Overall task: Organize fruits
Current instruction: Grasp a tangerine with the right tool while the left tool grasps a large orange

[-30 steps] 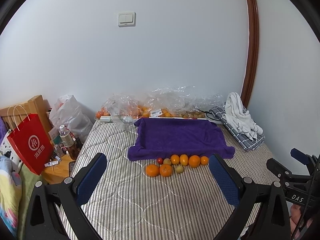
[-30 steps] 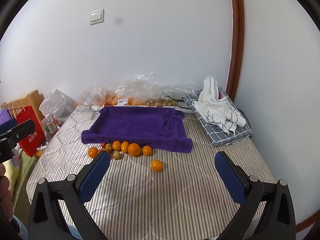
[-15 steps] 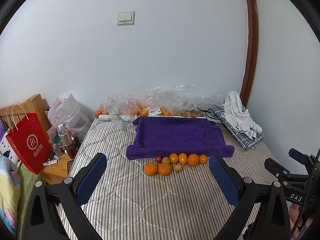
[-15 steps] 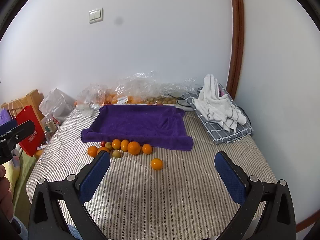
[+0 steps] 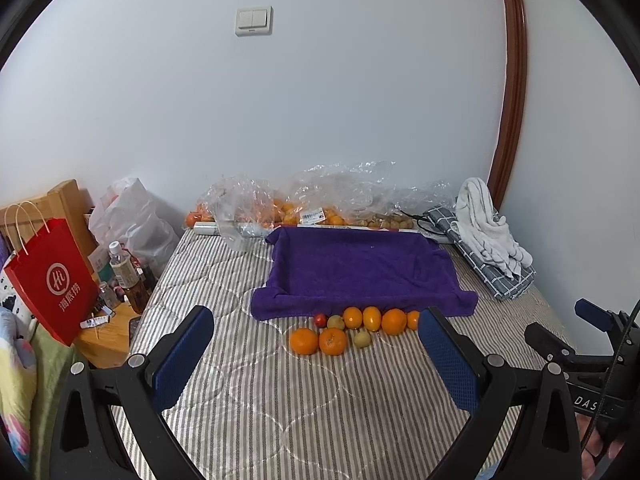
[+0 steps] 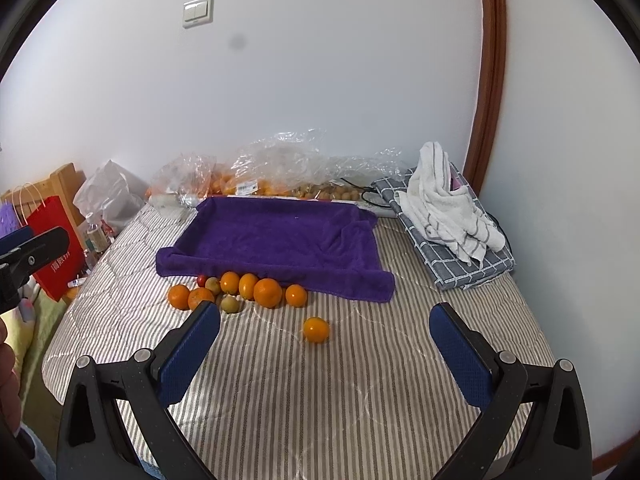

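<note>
Fruits (image 6: 248, 286) lay unsorted beside purple towel (image 6: 276, 240) | none on it | both fingers wide apart, empty

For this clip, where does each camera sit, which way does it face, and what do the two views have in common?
Left wrist: sits on the left gripper, low over the striped bed, facing the purple towel and wall; its own open fingers and the right gripper at far right show.
Right wrist: sits on the right gripper, further right, same heading; open fingers show, the left gripper at far left.
Shared: towel, fruit row, bagged fruit, light switch.
</note>
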`<state>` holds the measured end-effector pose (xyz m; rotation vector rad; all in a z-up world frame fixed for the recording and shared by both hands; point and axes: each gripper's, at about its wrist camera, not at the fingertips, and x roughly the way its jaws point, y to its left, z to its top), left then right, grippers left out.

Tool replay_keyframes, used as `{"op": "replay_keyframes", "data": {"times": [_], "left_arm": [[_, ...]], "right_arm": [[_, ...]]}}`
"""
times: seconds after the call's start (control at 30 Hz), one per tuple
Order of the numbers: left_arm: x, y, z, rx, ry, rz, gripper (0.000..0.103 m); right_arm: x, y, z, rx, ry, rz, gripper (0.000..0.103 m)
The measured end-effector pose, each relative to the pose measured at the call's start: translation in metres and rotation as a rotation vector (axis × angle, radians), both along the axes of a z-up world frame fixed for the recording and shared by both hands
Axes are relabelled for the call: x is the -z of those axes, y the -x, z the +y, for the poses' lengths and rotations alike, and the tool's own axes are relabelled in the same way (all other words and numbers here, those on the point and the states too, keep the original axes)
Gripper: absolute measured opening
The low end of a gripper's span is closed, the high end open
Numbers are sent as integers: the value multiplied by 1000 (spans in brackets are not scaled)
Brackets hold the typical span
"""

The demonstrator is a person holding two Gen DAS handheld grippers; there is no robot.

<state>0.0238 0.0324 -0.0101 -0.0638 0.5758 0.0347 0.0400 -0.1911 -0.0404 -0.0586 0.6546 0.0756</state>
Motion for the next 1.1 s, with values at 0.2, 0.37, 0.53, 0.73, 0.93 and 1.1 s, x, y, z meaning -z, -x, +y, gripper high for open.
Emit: {"op": "replay_keyframes", "data": {"times": [0.2, 0.37, 0.53, 0.73, 0.93, 1.1], "left_arm": [[14, -15, 3, 2, -11, 31, 103], [21, -28, 14, -5, 4, 51, 103], [28, -42, 24, -13, -2, 59, 103], [45, -61, 38, -35, 7, 83, 103], [81, -79, 50, -53, 15, 140, 103], [114, -88, 61, -60, 25, 196, 101]], "right_arm": [[8, -13, 2, 1, -2, 6, 103], [14, -28, 7, -3, -8, 26, 103], [22, -44, 14, -16, 1, 23, 103], [48, -67, 12, -32, -21, 49, 103], [102, -91, 8, -40, -29, 149, 88], [142, -102, 2, -46, -71, 224, 74]]}}
